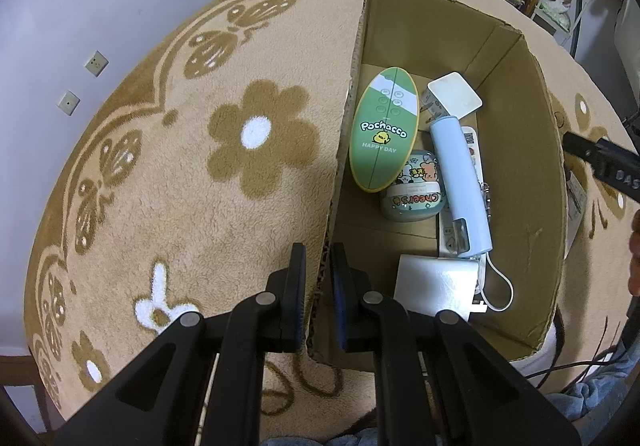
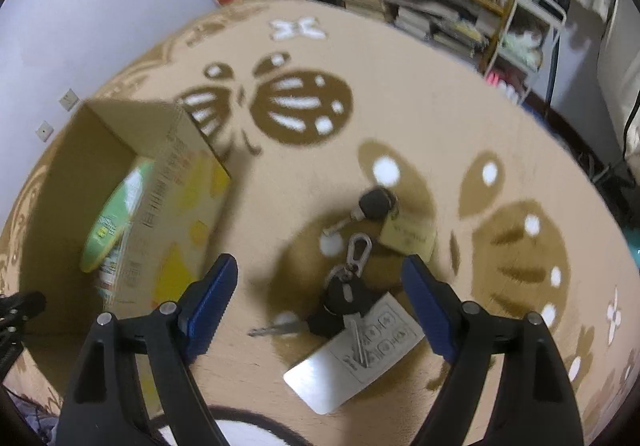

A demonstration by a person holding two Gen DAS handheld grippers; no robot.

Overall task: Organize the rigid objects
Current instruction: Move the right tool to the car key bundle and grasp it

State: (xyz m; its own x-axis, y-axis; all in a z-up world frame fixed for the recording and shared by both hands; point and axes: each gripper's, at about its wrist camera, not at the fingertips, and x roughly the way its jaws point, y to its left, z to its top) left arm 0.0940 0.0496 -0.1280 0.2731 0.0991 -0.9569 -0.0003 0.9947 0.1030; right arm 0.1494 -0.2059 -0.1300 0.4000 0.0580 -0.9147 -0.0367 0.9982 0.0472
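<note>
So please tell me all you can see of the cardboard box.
The cardboard box is plain brown corrugated card, open on top, its flaps cut off roughly. One outer side shows yellow print. It stands upright on the patterned blanket. Inside lie a green oval case, a pale blue tube, a small cartoon-printed case and white items. The left gripper is shut on its near wall.

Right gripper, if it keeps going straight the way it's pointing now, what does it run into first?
Most likely the key bunch lying on the blanket. The right gripper is open, its fingers standing either side of the black key heads and the white card; depth is unclear, so how far off they are I cannot tell.
</note>
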